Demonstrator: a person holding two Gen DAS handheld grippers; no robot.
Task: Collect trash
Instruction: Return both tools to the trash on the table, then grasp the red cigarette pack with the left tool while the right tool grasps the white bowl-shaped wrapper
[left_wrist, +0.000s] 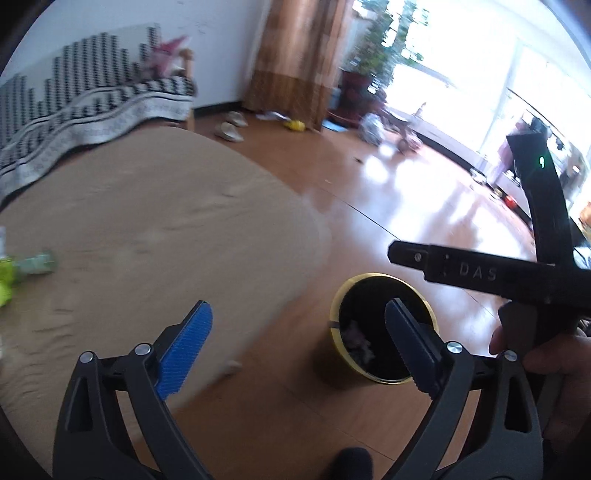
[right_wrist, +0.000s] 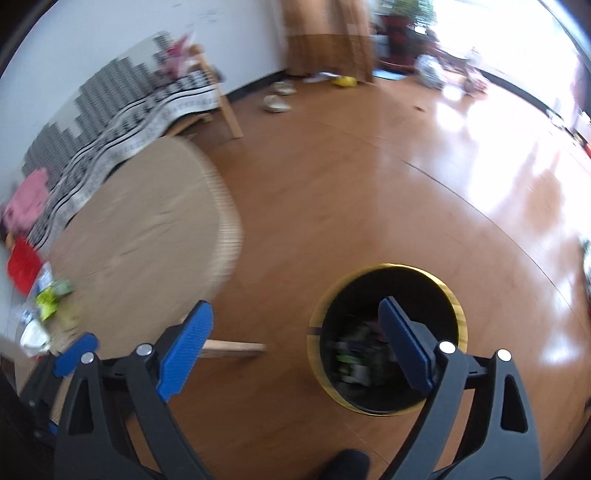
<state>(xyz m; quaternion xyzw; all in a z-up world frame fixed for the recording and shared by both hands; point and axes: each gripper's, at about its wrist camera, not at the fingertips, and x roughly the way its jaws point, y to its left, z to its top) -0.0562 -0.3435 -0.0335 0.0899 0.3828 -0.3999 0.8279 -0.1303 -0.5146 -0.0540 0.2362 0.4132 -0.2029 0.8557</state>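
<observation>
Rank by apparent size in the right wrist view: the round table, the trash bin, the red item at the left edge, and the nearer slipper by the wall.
1. Round table
2. Trash bin
3. Red item
4. Slipper

The slipper lies much farther from the camera, so its true size against the red item is unsure.

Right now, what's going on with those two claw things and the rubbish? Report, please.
Left gripper open, empty. Right gripper open, empty, above the round yellow-rimmed black bin holding scraps. Green wrappers remain on the round tan table. Nothing blocking.
</observation>
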